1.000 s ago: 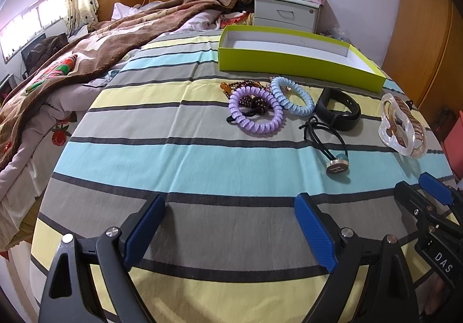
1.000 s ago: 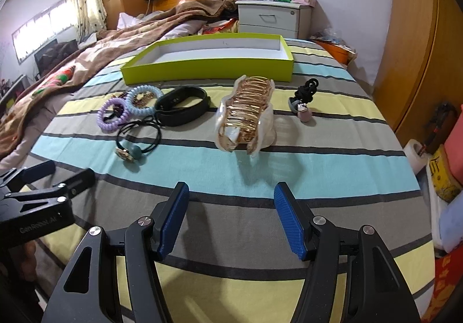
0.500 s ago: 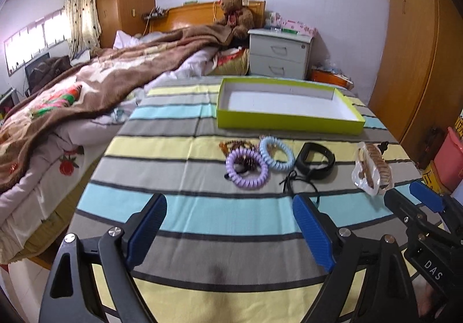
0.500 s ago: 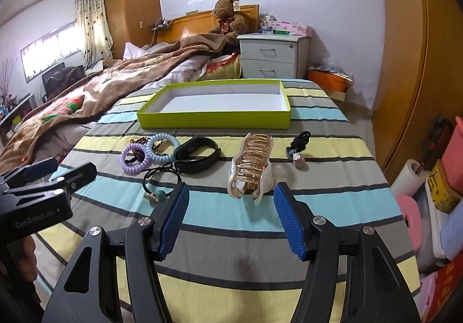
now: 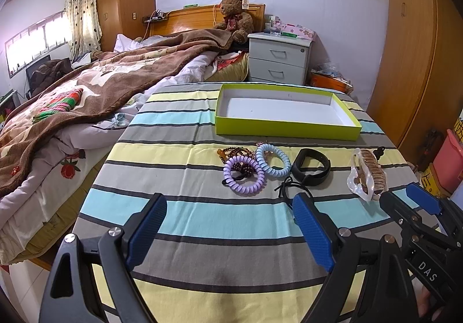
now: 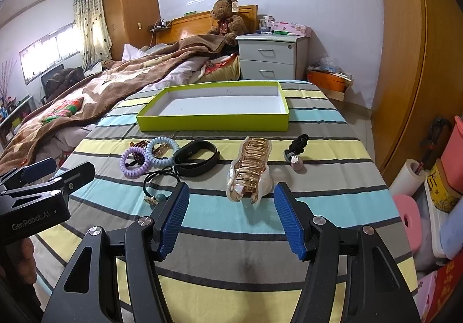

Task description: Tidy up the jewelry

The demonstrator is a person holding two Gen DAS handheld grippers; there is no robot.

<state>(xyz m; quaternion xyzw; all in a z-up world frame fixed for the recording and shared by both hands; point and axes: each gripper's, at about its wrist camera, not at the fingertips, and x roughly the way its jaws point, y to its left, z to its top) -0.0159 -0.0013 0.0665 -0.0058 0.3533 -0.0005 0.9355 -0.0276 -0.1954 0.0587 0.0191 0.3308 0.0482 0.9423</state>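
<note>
Both grippers pulled back from the jewelry row. Left gripper point(image 5: 228, 233) fingers apart, empty. Purple coil tie point(image 5: 244, 174), blue coil tie point(image 5: 273, 160), black band point(image 5: 311, 166), gold claw clip point(image 6: 251, 169) on striped desk point(image 5: 179, 155) before green tray point(image 5: 285, 126). Right gripper point(image 6: 231, 220) fingers apart, empty.

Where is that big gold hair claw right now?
In the right wrist view the hair claw lies on the striped cloth, between the black band and a small black clip.

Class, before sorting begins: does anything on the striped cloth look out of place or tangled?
The green box sits empty. The purple coil tie, blue coil tie and brown bead string overlap in a heap; nothing looks damaged.
</note>
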